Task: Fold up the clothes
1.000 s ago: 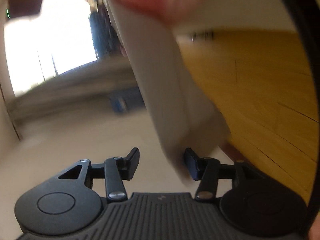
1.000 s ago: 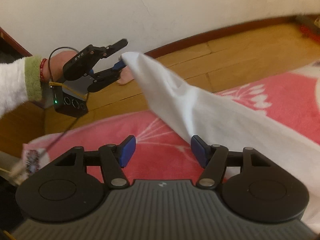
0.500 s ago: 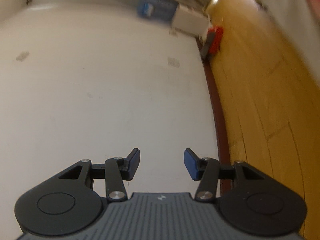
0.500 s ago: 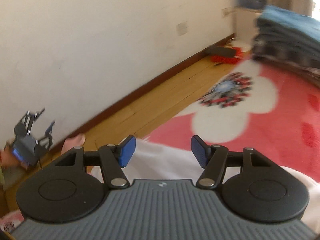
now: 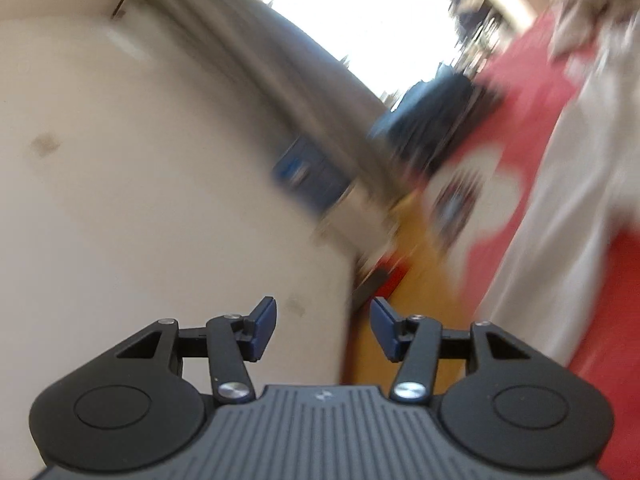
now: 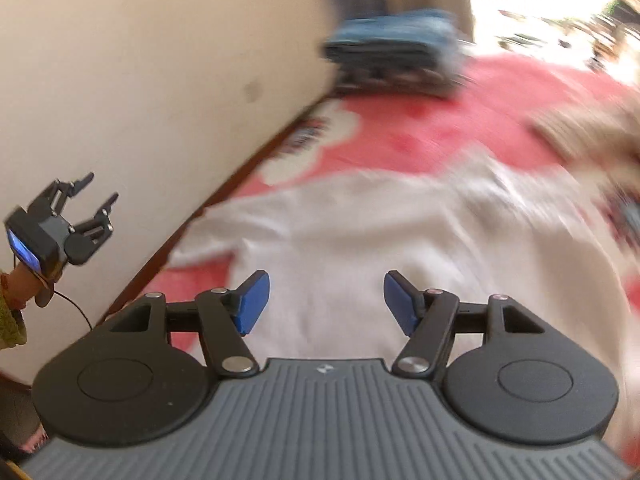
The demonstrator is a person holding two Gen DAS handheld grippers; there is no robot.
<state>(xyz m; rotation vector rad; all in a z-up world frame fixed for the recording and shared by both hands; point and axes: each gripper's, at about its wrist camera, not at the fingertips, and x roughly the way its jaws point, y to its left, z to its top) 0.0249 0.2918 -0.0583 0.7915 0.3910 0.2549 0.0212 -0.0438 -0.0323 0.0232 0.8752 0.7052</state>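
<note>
A cream wall meets a wooden floor; a red flowered blanket lies under bright window light.

Left gripper jaws apart, right gripper likewise

Daylit room, blown-out window glare along the top of both views, heavy motion blur across background and right side, fisheye bending at edges, gripper bodies at the bottom sharp

Motion blur smears the white garment and blue pile.
</note>
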